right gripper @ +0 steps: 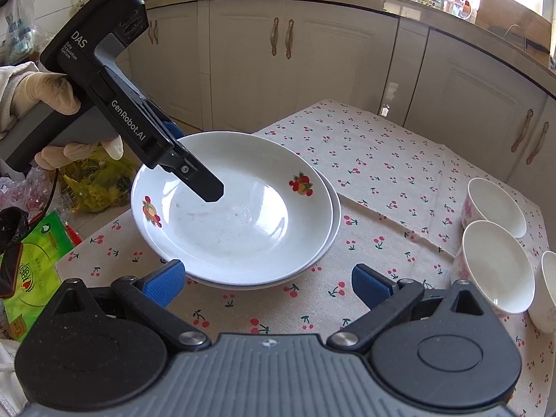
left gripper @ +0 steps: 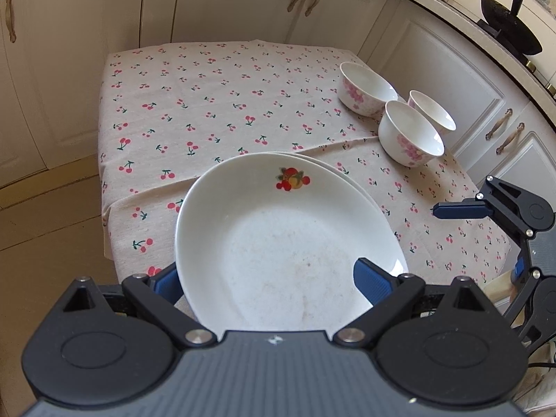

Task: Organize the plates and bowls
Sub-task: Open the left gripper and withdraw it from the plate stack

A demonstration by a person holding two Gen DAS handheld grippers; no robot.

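Two stacked white plates with fruit decals straddled by the spread left claw, marked "GenRobot.AI"; right claw spread, empty.

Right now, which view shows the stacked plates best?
The right wrist view: the top plate shows whole, with the lower plate's rim peeking out beneath, though the left claw covers part. In the left wrist view the top plate is cut off by the claw body.

I am looking into a home kitchen: cream cabinets are standing beyond my claws, a black wok is sitting on the stove, upper right.
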